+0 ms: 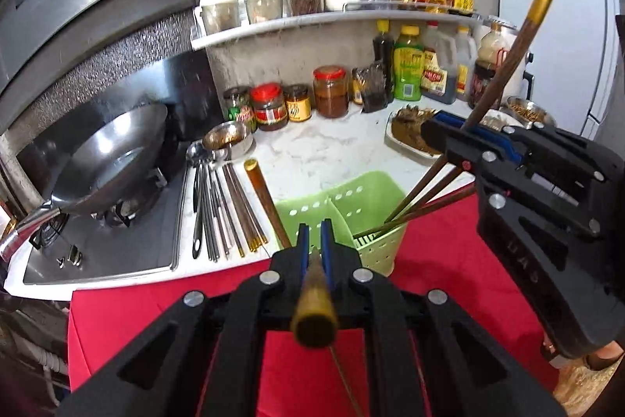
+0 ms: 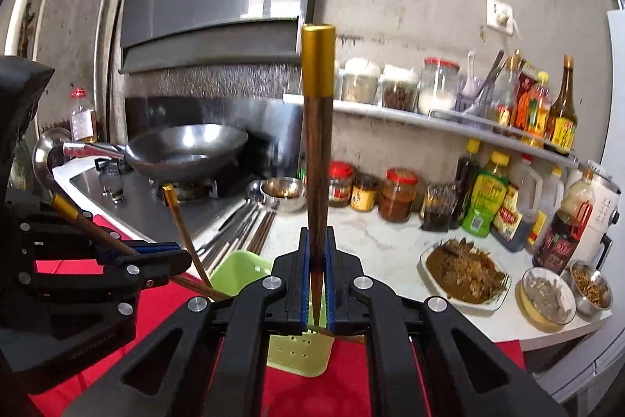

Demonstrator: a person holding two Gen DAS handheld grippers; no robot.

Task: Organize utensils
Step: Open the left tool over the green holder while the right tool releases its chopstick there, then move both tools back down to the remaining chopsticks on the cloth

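A: From the left wrist camera, what does the left gripper point(image 1: 315, 227) hold?

B: Its blue-padded fingers point(image 1: 302, 241) are clamped narrow on a gold-capped brown wooden chopstick point(image 1: 315, 303), the capped end pointing back at the lens. Just beyond stands the pale green perforated plastic utensil basket point(image 1: 384, 245) on the red cloth point(image 1: 164, 311), with several chopsticks already leaning inside it.

A: And on the white marble table point(image 1: 312, 151)?

B: A row of steel spoons and chopsticks point(image 1: 222, 210) lies beside the steel wok point(image 1: 113, 159). At right, the right gripper point(image 1: 449, 133) pinches another chopstick above the basket.

A: The right wrist camera?

B: The right gripper point(image 2: 317, 260) has its fingers point(image 2: 303, 272) closed tight on a dark wooden chopstick with a gold cap point(image 2: 317, 151), which stands upright, cap on top. The green basket point(image 2: 234, 274) sits below and left; the left gripper point(image 2: 177, 256) is at the left edge with its chopstick slanting.
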